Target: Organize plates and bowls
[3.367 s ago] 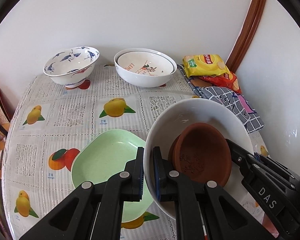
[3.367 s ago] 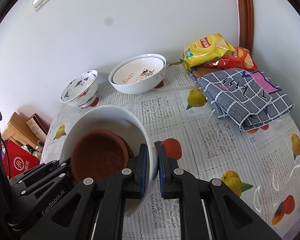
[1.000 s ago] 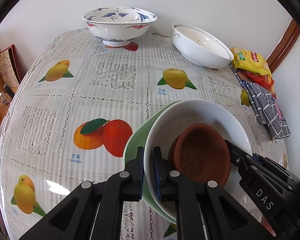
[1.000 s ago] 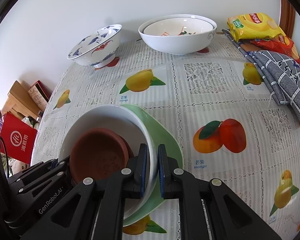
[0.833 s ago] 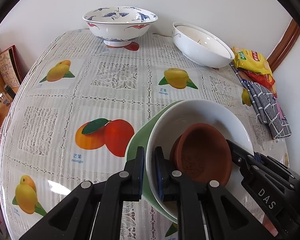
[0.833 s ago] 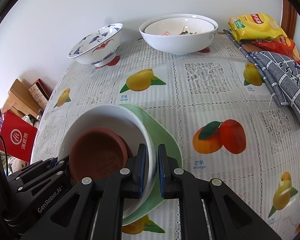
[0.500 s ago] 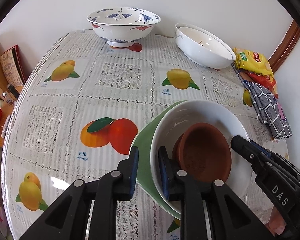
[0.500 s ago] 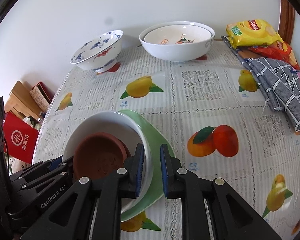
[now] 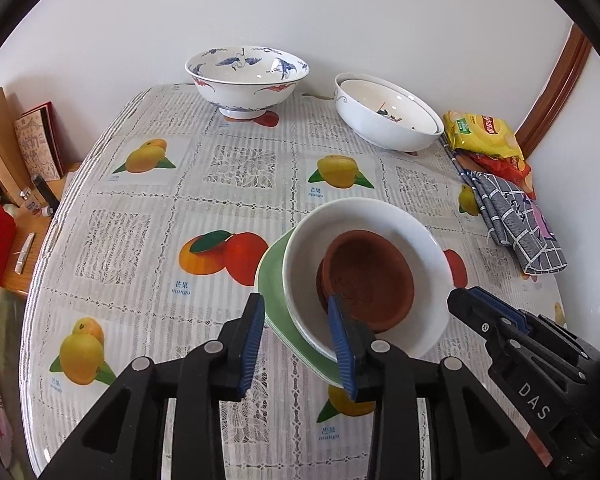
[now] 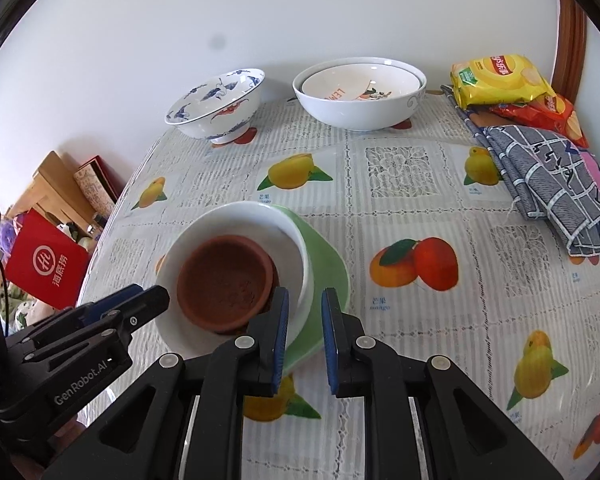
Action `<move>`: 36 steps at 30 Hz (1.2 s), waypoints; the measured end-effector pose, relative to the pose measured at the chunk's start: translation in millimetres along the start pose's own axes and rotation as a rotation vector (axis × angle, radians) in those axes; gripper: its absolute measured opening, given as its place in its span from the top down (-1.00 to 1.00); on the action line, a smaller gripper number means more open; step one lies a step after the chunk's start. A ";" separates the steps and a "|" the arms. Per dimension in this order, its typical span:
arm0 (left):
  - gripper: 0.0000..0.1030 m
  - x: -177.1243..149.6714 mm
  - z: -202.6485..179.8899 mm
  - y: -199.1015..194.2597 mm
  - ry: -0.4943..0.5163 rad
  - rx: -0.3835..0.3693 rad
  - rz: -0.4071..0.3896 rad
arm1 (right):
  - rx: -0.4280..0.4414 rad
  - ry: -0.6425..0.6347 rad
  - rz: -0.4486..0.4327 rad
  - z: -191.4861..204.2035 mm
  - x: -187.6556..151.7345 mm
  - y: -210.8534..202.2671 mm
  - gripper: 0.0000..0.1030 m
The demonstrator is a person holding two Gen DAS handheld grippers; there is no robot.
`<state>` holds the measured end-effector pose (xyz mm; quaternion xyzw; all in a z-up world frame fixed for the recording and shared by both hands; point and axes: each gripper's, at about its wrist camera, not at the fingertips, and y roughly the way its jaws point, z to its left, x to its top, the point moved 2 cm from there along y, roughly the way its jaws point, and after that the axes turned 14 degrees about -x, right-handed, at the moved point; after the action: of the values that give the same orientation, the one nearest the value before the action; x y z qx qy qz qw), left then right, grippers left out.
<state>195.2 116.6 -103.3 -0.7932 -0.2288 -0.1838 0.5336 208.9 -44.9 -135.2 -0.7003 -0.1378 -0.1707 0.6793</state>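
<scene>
Between both pairs of spread jaws, left gripper (image 9: 296, 338) and right gripper (image 10: 303, 336): white bowl (image 10: 292, 236) holding brown dish (image 10: 224, 276), atop green plate (image 10: 328, 268).

Glossy white ceramic bowl (image 9: 420, 248) holding matt, rough terracotta saucers (image 9: 368, 276); smooth pale-green plate (image 10: 326, 264) lying beneath. Shiny plastic tablecloth (image 9: 140, 240) covering table. Woven checked cloth (image 10: 552, 188) and glossy foil snack bags (image 10: 496, 80) lying beside.
</scene>
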 end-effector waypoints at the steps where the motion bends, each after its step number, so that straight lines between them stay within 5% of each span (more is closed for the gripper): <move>1: 0.31 -2.5 -3.1 -4.2 0.005 0.000 -0.008 | -0.003 -0.006 -0.001 -1.0 -2.7 -3.5 0.65; 7: 0.24 -18.9 -28.5 -24.8 0.045 -0.010 -0.047 | -0.029 -0.005 -0.046 -17.8 -19.6 -36.0 0.35; 12: 0.21 -34.9 -54.3 -44.0 0.087 -0.013 -0.089 | -0.076 0.028 -0.125 -39.6 -31.4 -71.4 -0.11; 26: -0.21 -84.8 -113.6 -98.8 0.163 -0.001 -0.221 | -0.178 0.042 -0.215 -92.4 -76.9 -145.6 -0.25; 30: -0.30 -100.5 -123.0 -111.6 0.183 0.014 -0.241 | -0.201 0.060 -0.258 -98.8 -94.2 -164.4 -0.63; 36: -0.52 -117.9 -133.5 -128.9 0.198 0.043 -0.271 | -0.222 0.068 -0.290 -109.5 -117.0 -188.0 -0.86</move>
<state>19.2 14.7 -19.8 -0.7214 -0.2840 -0.3263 0.5407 17.6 -142.3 -13.0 -0.7376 -0.1947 -0.3046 0.5703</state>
